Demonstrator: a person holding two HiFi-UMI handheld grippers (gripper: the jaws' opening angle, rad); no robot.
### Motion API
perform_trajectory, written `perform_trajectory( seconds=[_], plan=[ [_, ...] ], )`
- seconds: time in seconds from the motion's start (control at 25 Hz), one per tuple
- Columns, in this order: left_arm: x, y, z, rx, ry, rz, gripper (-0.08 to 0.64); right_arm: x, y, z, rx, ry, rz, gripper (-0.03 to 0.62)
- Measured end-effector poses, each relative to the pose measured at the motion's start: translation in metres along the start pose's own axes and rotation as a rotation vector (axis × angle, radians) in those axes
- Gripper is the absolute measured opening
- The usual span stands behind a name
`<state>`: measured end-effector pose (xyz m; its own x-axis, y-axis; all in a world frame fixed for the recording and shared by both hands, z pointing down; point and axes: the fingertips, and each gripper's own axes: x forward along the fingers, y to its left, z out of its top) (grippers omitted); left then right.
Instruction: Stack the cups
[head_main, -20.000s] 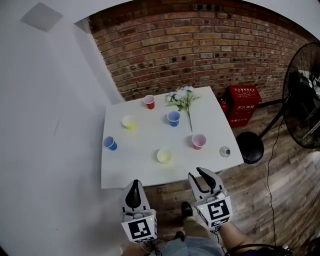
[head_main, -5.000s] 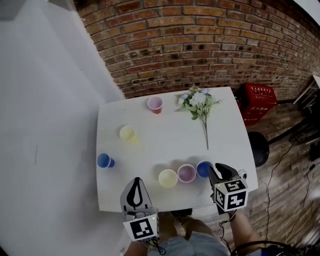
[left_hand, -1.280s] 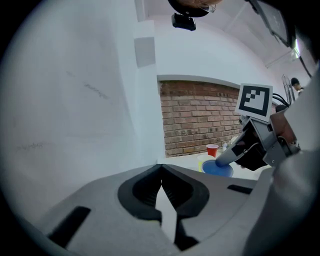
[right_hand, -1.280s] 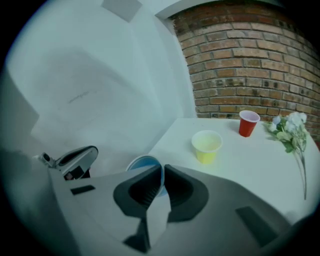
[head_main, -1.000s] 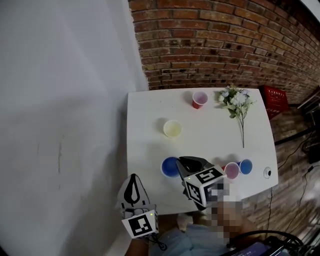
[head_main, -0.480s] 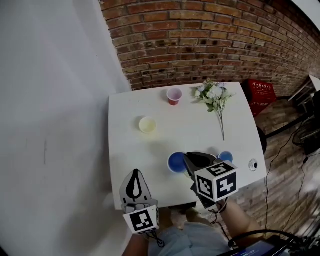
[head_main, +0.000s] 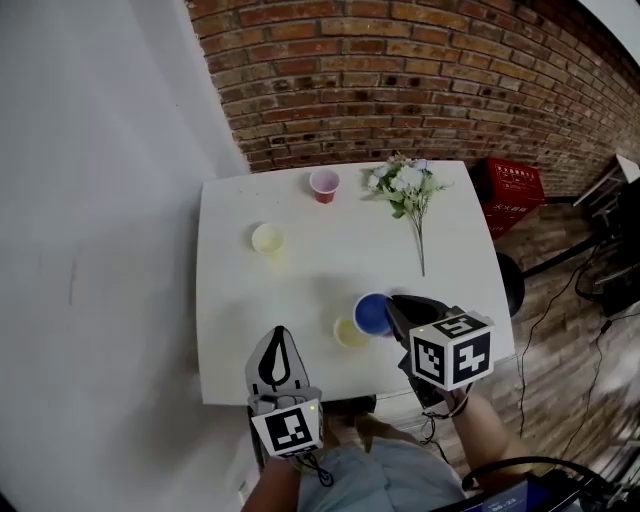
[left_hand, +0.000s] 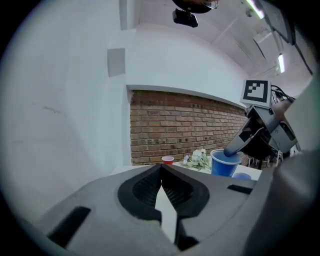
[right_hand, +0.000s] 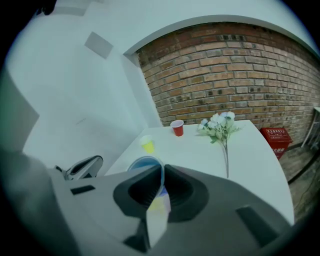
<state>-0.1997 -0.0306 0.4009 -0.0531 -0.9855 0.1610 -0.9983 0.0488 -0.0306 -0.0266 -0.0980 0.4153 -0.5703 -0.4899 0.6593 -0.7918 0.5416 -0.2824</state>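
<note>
My right gripper (head_main: 392, 305) is shut on the rim of a blue cup (head_main: 372, 313), which it holds above the white table (head_main: 230, 300), partly over a yellow cup (head_main: 348, 333) near the front edge. In the right gripper view the blue cup's wall (right_hand: 145, 164) is pinched between the jaws, with yellow showing below. My left gripper (head_main: 279, 335) hangs shut and empty at the table's front edge. Another yellow cup (head_main: 267, 239) and a red cup (head_main: 323, 184) stand farther back. A second blue cup (left_hand: 242, 176) sits below the held blue cup (left_hand: 223, 162).
A bunch of artificial flowers (head_main: 405, 185) lies at the back right of the table. A white wall runs along the left and a brick wall stands behind. A red crate (head_main: 513, 185) sits on the wooden floor to the right.
My right gripper has carried the blue cup rightward along the table's front to the yellow cup. The head view has swung. The left gripper stays shut and low.
</note>
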Motion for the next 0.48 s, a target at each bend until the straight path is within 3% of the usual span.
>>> perform_trajectory(
  seconds=[0.48],
  plan=[
    [-0.011,-0.018,-0.006,-0.034,0.016,0.059,0.009,-0.007,-0.014,-0.022,0.005,0.064,0.057,0.029]
  ],
)
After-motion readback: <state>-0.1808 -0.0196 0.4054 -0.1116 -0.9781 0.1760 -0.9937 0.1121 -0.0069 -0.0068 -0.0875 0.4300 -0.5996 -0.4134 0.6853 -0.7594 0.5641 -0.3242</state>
